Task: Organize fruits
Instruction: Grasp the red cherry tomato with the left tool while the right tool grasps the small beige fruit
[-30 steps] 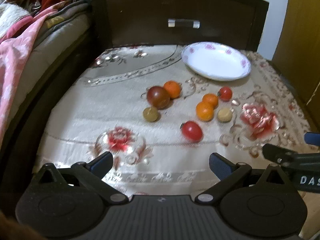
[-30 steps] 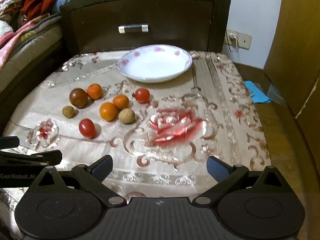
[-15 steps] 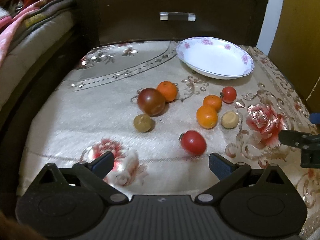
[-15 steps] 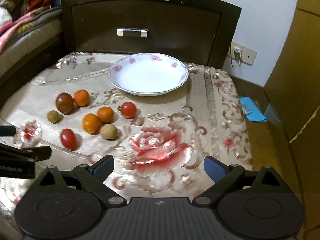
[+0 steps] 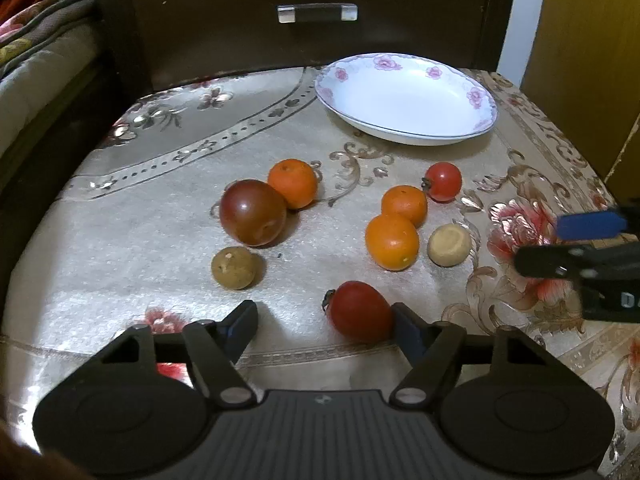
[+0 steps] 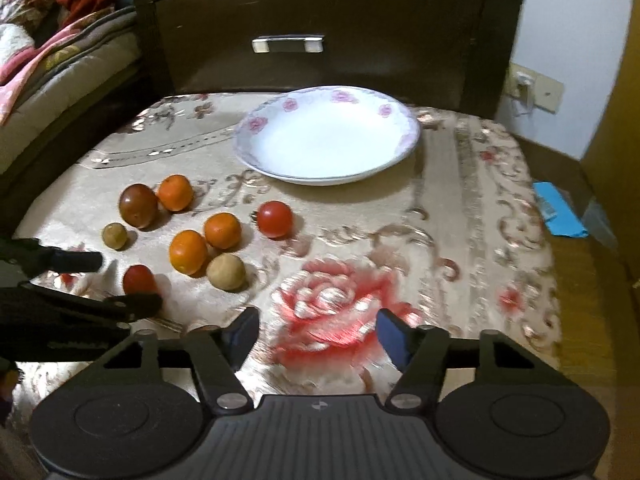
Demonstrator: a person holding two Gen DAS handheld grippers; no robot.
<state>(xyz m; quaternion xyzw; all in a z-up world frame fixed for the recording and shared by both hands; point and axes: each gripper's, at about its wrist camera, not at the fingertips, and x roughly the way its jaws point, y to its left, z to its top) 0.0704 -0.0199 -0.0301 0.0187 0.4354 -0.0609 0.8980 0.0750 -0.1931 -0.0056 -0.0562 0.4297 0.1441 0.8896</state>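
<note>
Left wrist view only: the right gripper (image 5: 576,240) is entering from the right edge, its blue pad showing. Right wrist view only: a wall socket (image 6: 534,87), a blue item on the floor (image 6: 560,210), and bedding (image 6: 60,40) piled at the left.

Fruit is lying loose on the floral cloth (image 5: 140,220), in front of the empty white plate (image 5: 476,96): three oranges, a dark tomato (image 5: 252,212), a round red tomato (image 6: 274,219), two brown fruits, and an oval red tomato (image 5: 358,310).

Open cloth is lying to the right of the fruit, over the big rose pattern (image 6: 332,312); a dark drawer front (image 5: 316,12) is closing off the far edge.

The left gripper (image 5: 326,322) is tilting downward, jaws closing at a middling gap, the oval tomato sitting between them against the right pad, the left pad well clear. The right gripper is also tilting down, jaws closing over bare cloth, nothing between them.
</note>
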